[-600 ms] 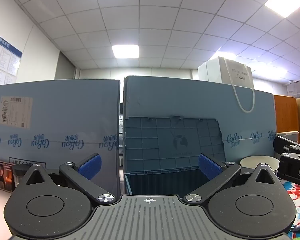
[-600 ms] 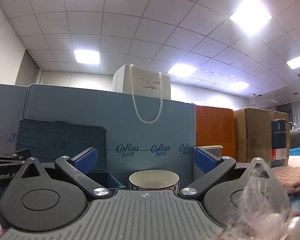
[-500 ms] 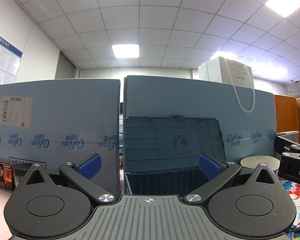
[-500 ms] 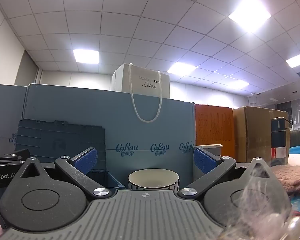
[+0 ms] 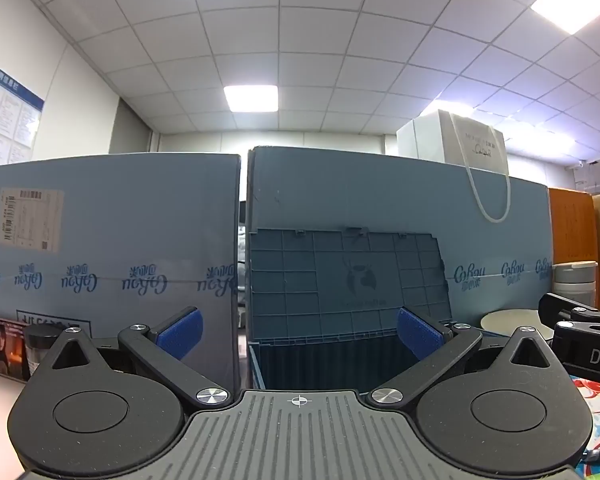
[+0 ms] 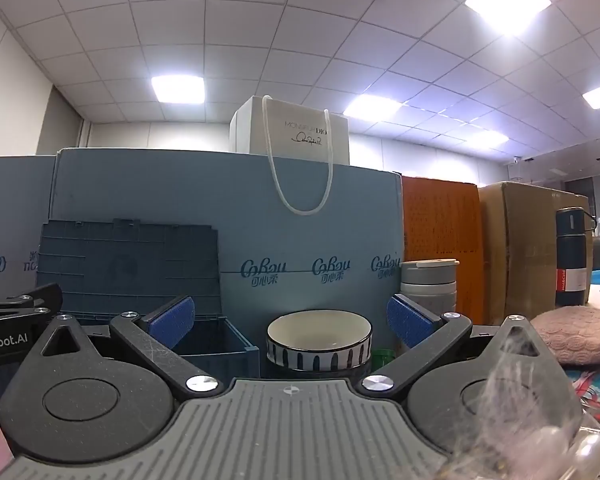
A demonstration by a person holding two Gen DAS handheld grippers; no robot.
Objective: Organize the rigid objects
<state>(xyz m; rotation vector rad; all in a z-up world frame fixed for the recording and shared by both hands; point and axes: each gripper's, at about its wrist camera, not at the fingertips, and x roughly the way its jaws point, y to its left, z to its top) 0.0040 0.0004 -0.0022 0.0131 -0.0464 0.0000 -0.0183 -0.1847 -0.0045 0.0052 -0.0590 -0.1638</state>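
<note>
A dark blue storage crate (image 5: 332,356) with its lid raised stands straight ahead of my left gripper (image 5: 298,330), which is open and empty. The crate also shows at the left in the right wrist view (image 6: 212,344). A cream bowl with a black-striped rim (image 6: 319,340) sits directly ahead of my right gripper (image 6: 291,318), which is open and empty. The bowl shows at the right edge of the left wrist view (image 5: 508,320).
Tall blue cartons (image 5: 112,256) wall the back. A white paper bag (image 6: 296,136) sits on top. A grey tumbler (image 6: 428,284), a green cap (image 6: 382,356), a dark flask (image 6: 572,256), a pink cloth (image 6: 576,332) and a small jar (image 5: 40,340) are nearby.
The right gripper has risen or tilted slightly, so more of the bowl's striped side shows. The left view is unchanged.
</note>
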